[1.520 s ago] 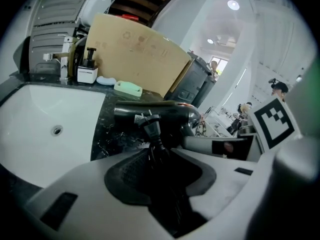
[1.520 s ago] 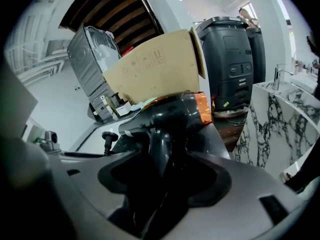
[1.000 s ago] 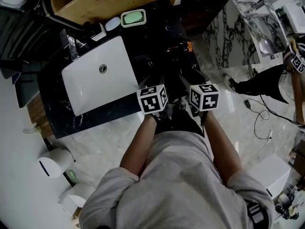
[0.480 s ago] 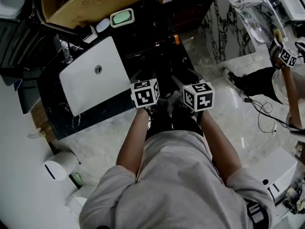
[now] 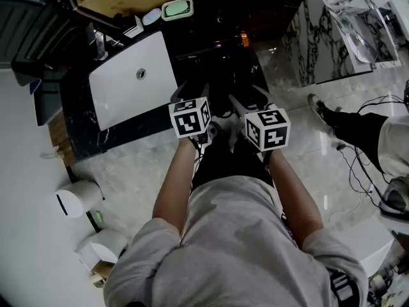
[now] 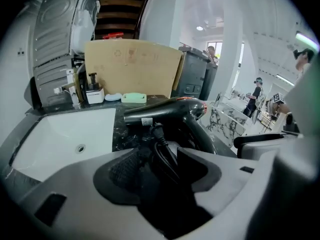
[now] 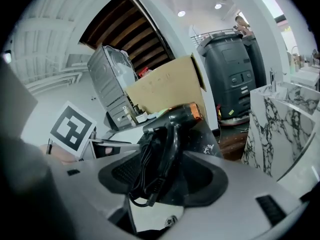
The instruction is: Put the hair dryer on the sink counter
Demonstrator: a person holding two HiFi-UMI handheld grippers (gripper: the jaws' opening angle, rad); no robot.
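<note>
L gripper [image 6: 159, 156] jaws just opened wide – hair dryer [image 6: 165, 111] cord [image 6: 161, 136] between; R gripper [image 7: 165, 171] spread round handle [image 7: 173, 139].

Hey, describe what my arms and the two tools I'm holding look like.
The left tool and right tool are grey with two broad jaws lined by dark textured pads; each carries a white cube printed with black square markers. Grey short sleeves leave your forearms bare.

Head view steeply down, gripper views low, close — all share sink counter [image 5: 86, 139], hair dryer [image 6: 165, 111]
</note>
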